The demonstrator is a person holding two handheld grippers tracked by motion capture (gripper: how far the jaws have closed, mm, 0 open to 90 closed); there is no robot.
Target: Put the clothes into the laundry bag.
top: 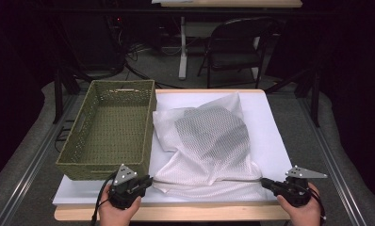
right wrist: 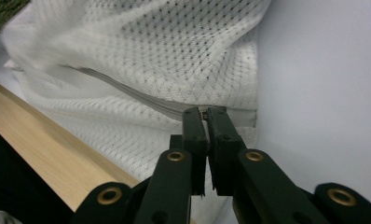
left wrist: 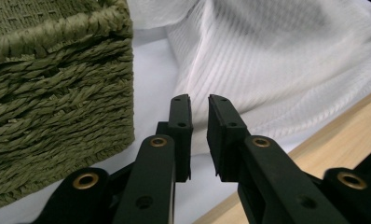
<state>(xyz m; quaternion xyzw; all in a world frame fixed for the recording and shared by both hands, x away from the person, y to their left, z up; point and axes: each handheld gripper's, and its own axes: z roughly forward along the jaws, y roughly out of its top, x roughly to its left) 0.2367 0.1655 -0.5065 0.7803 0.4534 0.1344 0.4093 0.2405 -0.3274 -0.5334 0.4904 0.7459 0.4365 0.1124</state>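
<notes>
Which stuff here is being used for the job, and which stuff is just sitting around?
Being used:
- white mesh bag, with something grey inside
- its zip, whose end the right tool pinches
- left tool, slightly open, at the bag's near left corner, nothing between its jaws
- green woven basket, beside the bag, probably part of it

Just sitting around:
- black chair behind the table
- cables on the floor
</notes>
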